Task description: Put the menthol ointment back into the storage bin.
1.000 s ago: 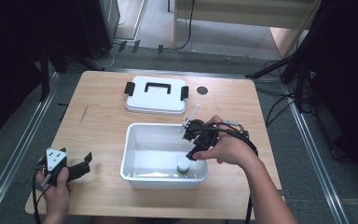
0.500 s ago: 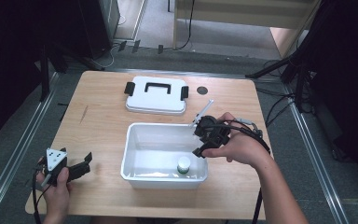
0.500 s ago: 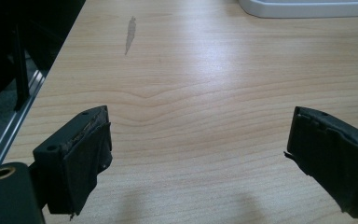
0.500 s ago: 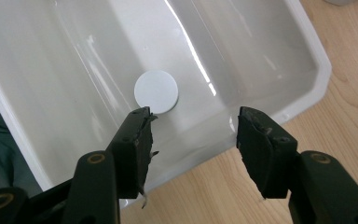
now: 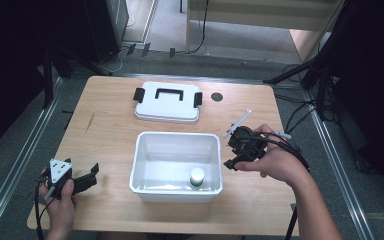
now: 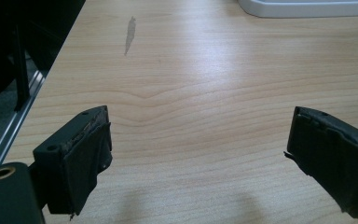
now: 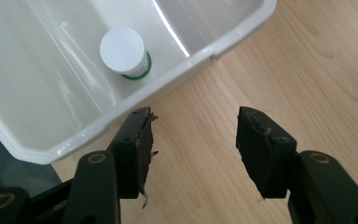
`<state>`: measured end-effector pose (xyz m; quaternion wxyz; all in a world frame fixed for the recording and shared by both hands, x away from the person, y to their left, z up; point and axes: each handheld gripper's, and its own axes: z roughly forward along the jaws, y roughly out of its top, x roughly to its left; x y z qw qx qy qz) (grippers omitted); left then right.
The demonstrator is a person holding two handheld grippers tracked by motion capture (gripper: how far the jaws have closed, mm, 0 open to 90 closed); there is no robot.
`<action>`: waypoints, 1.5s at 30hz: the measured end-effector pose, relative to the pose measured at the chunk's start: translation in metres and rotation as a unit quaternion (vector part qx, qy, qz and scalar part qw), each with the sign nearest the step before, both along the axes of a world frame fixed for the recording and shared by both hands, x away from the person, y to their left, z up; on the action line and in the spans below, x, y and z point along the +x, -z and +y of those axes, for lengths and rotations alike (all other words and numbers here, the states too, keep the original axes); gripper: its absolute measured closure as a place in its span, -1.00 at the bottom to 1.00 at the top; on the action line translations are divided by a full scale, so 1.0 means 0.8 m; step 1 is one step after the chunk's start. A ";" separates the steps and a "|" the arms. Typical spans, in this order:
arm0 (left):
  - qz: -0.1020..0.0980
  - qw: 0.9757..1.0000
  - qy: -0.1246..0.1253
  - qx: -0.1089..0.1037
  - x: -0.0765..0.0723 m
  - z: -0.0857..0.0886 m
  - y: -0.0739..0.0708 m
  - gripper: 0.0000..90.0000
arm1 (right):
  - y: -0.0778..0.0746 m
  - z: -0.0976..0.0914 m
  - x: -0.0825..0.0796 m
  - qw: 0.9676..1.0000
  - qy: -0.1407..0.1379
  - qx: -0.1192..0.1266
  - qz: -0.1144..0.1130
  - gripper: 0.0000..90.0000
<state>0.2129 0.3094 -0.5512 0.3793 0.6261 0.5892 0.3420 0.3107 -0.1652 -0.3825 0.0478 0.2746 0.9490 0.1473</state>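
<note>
A white plastic bin [image 5: 177,135] stands in the middle of the wooden table. A small white-capped bottle [image 5: 197,176] with a green band stands upright in its near right corner, also seen as the bottle [image 7: 123,51] inside the bin [image 7: 168,77]. My right gripper [image 5: 235,152] hovers over bare wood just right of the bin, its jaws apart with nothing between them; the same gripper [image 7: 193,126] points at the table beside the rim. My left gripper [image 5: 92,175] rests at the near left edge, and this left gripper [image 6: 198,135] is wide open over bare wood.
The bin's white lid [image 5: 167,102] with black handle and clips lies flat behind the bin. A dark round spot [image 5: 216,96] marks the table beside the lid. Cables trail off the right edge, and a metal rail runs along the floor on the left.
My right gripper has drawn rightward from above the bin's right side to over the table beside it. The bottle stays in the bin. The left hand has not moved.
</note>
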 end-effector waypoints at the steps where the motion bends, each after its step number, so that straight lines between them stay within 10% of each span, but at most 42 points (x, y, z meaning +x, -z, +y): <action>1: 0.000 1.000 0.000 0.000 0.000 0.000 0.000 -0.84 | 0.000 0.000 0.000 1.000 0.000 0.000 0.000 0.04; 26: 0.000 1.000 0.000 0.002 0.000 0.000 0.000 -0.84 | 0.084 -0.066 -0.017 0.995 0.082 0.059 -0.020 0.02; 45: 0.002 1.000 0.002 0.001 0.000 -0.001 0.000 -0.84 | 0.142 -0.100 -0.030 0.980 0.146 0.113 -0.077 0.01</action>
